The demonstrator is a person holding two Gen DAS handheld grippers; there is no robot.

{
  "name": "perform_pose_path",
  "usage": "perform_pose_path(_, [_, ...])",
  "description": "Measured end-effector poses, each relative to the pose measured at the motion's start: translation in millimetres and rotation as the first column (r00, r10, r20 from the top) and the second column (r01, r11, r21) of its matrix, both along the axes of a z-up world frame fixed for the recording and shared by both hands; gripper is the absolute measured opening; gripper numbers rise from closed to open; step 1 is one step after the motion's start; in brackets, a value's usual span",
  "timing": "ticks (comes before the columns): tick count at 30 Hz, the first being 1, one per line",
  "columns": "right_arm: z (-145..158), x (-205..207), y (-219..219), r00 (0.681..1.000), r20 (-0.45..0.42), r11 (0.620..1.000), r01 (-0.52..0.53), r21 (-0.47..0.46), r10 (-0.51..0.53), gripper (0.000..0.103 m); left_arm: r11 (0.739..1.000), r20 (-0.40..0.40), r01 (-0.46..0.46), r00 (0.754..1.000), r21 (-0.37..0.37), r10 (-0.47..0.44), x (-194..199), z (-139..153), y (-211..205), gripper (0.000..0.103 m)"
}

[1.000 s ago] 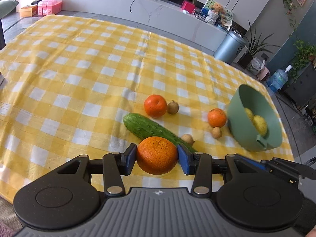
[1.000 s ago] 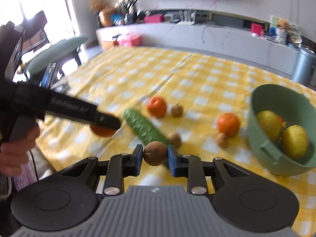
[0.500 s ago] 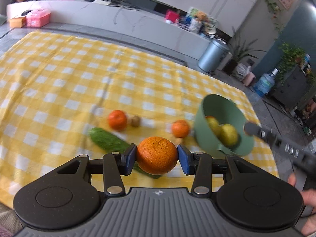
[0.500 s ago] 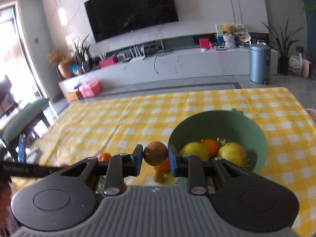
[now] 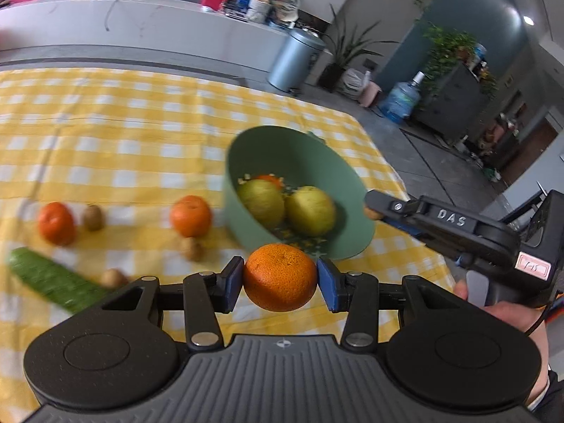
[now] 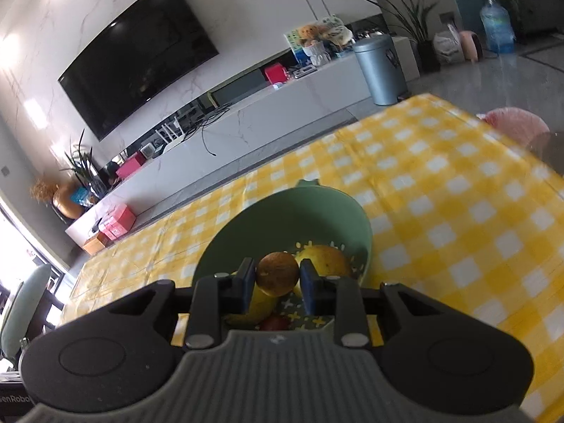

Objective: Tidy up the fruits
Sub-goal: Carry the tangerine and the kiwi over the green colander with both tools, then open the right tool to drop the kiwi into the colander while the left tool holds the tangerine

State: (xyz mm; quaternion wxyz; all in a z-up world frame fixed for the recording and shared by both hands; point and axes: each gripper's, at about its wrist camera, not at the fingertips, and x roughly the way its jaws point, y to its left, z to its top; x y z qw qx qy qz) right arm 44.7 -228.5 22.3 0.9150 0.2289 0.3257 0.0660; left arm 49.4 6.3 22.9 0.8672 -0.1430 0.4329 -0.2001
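Note:
My left gripper [image 5: 280,278] is shut on a large orange [image 5: 280,276], held just in front of the green bowl [image 5: 349,232]. The bowl holds two yellow-green fruits [image 5: 310,208] and a small orange. My right gripper [image 6: 276,278] is shut on a small brown kiwi [image 6: 276,273] over the bowl's [image 6: 292,208] near rim; it also shows at the bowl's right edge in the left wrist view [image 5: 373,209]. On the cloth lie two oranges [image 5: 190,215], three small brown fruits [image 5: 93,216] and a cucumber [image 5: 53,283].
The table has a yellow checked cloth [image 5: 105,123]; its right edge drops off just past the bowl. A grey bin [image 5: 294,58], plants and a long white cabinet stand beyond the table. A pink seat [image 6: 514,125] sits by the far corner.
Both grippers have swung toward the bowl. The left one with the orange has moved right to the bowl's front. The right one with the kiwi has come over the bowl's rim.

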Motion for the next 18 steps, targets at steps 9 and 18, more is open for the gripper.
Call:
perform_pose_path(9, [-21.9, 16.4, 13.5, 0.994, -0.076, 0.995, -0.068, 0.079, 0.074, 0.024, 0.999, 0.014, 0.039, 0.999, -0.022, -0.039, -0.3, -14.6, -5.2, 0.051])
perform_pose_path(18, [-28.1, 20.8, 19.2, 0.991, -0.122, 0.998, -0.053, 0.036, 0.057, 0.026, 1.0, 0.006, 0.022, 1.0, -0.018, -0.022, -6.4, -18.5, 7.0, 0.051])
